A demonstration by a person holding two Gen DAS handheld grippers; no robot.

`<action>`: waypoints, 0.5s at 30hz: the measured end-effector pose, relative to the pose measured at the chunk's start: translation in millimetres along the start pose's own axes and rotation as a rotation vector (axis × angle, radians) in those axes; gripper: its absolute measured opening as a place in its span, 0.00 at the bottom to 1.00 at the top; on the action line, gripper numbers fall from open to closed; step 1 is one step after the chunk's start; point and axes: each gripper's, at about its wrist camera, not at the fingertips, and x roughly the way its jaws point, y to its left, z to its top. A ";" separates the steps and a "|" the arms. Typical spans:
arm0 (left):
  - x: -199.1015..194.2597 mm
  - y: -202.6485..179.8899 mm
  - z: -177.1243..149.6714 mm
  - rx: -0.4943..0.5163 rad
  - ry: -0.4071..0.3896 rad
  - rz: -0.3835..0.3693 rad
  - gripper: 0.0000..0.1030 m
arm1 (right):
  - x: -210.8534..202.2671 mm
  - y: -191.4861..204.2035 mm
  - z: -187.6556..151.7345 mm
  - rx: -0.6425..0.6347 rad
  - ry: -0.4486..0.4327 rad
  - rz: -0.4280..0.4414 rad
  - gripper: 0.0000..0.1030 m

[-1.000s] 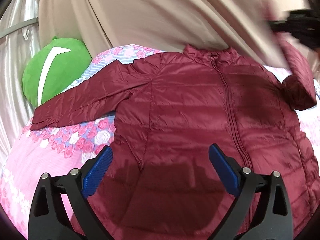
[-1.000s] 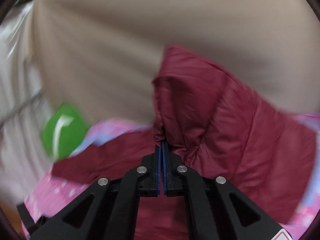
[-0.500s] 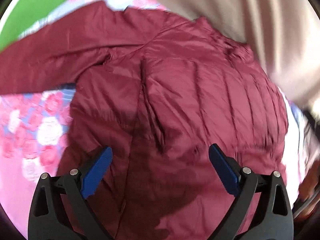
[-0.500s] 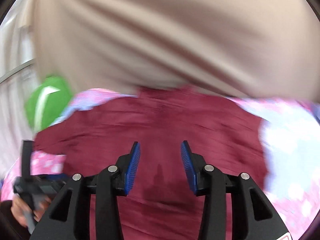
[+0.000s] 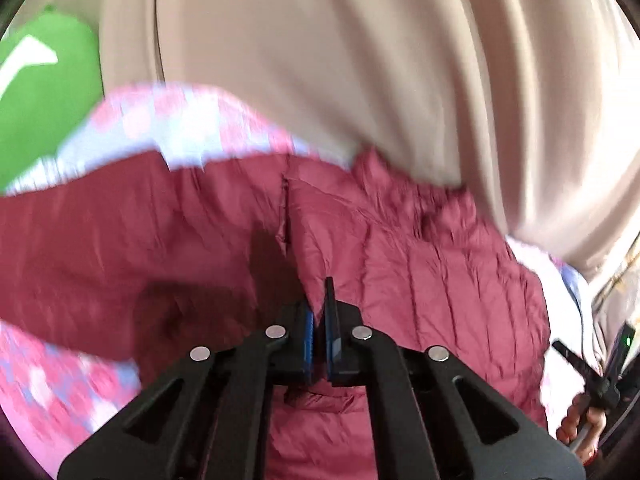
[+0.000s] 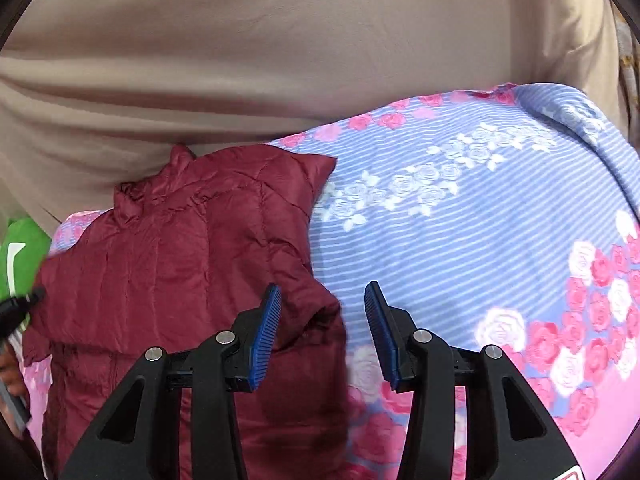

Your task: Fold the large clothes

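A dark red puffy jacket (image 6: 168,264) lies on a bed with a flowery sheet (image 6: 460,216). The sheet is blue with thin stripes and white roses at the far end, and pink with big roses nearer. The jacket is shiny and soft, with stitched lines across it that make little puffed rows. Its collar (image 6: 152,188) stands up at the far end, close to a big tan cloth (image 6: 280,40) that hangs behind the bed. On the right side, the jacket's edge is turned in over its body, so that side ends in a straight line with a sharp corner near the top. In the left view, one long sleeve (image 5: 100,240) lies stretched out to the left across the sheet.

The left claw (image 5: 318,328) is pressed together, and a small fold of the red jacket is pinched between its blue pads (image 5: 307,336). The right claw (image 6: 322,334) stands apart, about half way, just above the right edge of the jacket, with nothing squeezed in it.

A green cushion (image 5: 44,92) with a white mark sits at the far left of the bed.
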 end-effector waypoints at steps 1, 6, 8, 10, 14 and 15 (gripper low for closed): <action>1.7 3.9 3.6 -0.007 -0.006 0.010 0.02 | 2.5 1.2 -2.1 0.004 0.008 0.014 0.43; 54.1 23.4 -13.5 -0.028 0.092 0.068 0.02 | 5.0 16.0 -28.4 0.009 0.091 0.177 0.43; 64.9 24.9 -24.8 -0.039 0.105 0.061 0.02 | 10.7 20.8 -29.0 0.000 0.115 0.217 0.43; 68.6 23.6 -30.1 -0.050 0.100 0.050 0.02 | 22.2 17.8 -25.9 0.035 0.142 0.244 0.43; 74.5 16.6 -33.8 -0.012 0.090 0.070 0.03 | 46.7 3.0 -14.4 0.187 0.165 0.292 0.43; 76.0 14.0 -34.0 -0.005 0.091 0.074 0.03 | 48.0 2.2 -12.8 0.196 0.155 0.290 0.38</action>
